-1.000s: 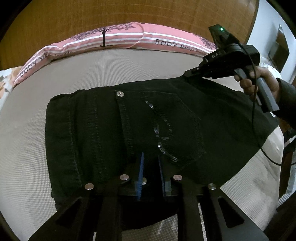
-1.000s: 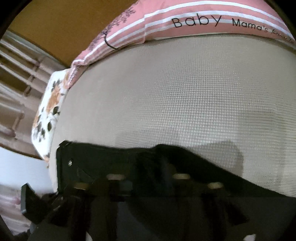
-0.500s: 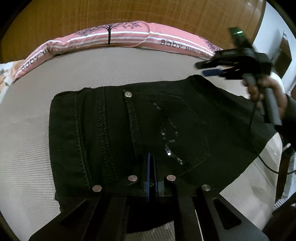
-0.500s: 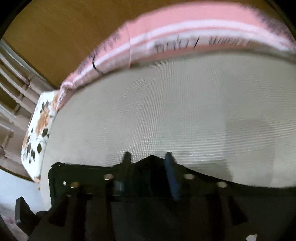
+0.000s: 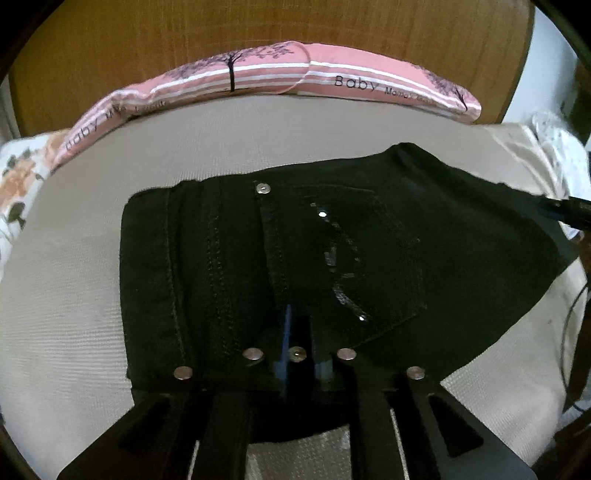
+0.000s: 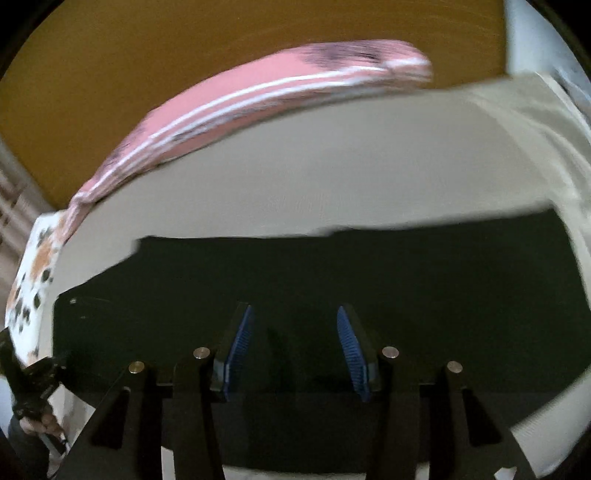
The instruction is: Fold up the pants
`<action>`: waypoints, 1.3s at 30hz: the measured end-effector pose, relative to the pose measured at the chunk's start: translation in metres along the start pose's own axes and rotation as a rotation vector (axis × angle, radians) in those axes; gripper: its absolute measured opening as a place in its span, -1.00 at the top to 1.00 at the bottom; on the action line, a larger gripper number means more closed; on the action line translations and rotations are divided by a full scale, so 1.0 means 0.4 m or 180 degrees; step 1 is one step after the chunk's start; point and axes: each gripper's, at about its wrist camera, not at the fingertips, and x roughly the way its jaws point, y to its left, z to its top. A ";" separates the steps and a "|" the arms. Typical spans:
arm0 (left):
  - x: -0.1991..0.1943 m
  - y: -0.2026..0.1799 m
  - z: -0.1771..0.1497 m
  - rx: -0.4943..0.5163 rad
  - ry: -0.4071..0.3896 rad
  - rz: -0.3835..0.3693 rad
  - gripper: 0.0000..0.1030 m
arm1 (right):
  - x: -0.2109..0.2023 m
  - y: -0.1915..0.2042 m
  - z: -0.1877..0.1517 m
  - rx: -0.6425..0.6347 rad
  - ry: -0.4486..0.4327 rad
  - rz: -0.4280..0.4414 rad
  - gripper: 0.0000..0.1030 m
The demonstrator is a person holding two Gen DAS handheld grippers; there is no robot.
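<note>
Since a second ago the right claw point(image 6: 293, 347) has let go of the pants' far edge and swung off to the right; in the left wrist view only a dark tip of it shows at the right edge, where before it stood over the fabric with a hand on its handle. Its jaws are opening, blue pads point(image 6: 240, 343) well apart, with nothing between them; black cloth lies beneath. That view is blurred by motion.

Black pants point(image 5: 332, 258) lie spread flat on the bed point(image 5: 74, 295), folded into a wide dark block, waistband to the left, a back pocket point(image 5: 351, 266) with shiny trim facing up and a metal rivet point(image 5: 263, 188) at its corner. The right part of the cloth tapers to a point near the bed's right edge.

At the pants' near edge the left claw point(image 5: 297, 332) is nearly closed, its narrow gap over the hem; whether it pinches the cloth I cannot tell.

Beige textured sheet covers the bed. A pink striped pillow point(image 5: 295, 74) printed with trees and the word "Baby" lies along the far side against a wooden headboard point(image 5: 258, 29). A floral cloth point(image 5: 18, 184) sits at the left corner.
</note>
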 end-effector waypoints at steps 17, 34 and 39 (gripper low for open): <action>-0.022 -0.410 0.118 0.0902 -0.0195 -0.0474 0.08 | -0.201 -0.583 -0.151 0.1329 -0.0313 -0.0681 0.21; 0.144 -0.703 0.132 0.0875 0.0208 -0.0794 0.08 | -0.180 -0.694 -0.214 0.2169 -0.0558 0.0230 0.22; 0.157 -0.709 0.103 0.0938 0.0184 -0.0719 0.07 | -0.159 -0.703 -0.198 0.2186 -0.0596 0.0239 0.66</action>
